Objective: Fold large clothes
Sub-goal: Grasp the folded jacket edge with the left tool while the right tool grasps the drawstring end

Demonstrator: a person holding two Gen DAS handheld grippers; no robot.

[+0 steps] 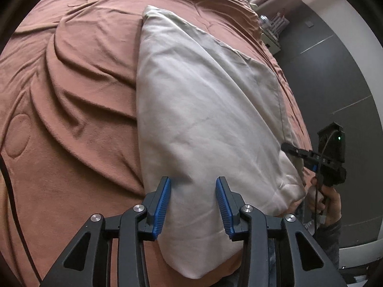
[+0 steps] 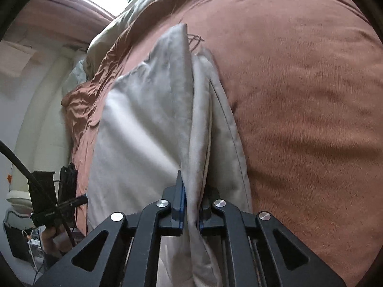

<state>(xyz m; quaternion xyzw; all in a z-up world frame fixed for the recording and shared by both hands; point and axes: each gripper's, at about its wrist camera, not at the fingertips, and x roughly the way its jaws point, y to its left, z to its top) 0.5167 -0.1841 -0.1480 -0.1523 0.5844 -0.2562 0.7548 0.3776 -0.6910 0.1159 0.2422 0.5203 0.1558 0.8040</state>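
Grey-beige cloth, a large garment [image 1: 205,110], lies partly folded on a rust-brown bed [image 1: 71,83], and the left gripper [image 1: 193,201] hovers at its near edge with jaws apart, the fabric between them but unpressed. From the right wrist, the right gripper [image 2: 190,209] is clamped on a bunched edge of the garment [image 2: 148,129]. The step looks like gripping both corners; next, the left jaws must close before lifting.

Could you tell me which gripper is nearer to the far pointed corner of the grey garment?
Neither clearly. Both grippers are at the grey garment's near end: right gripper is clamped on its edge, left gripper open around the opposite edge.
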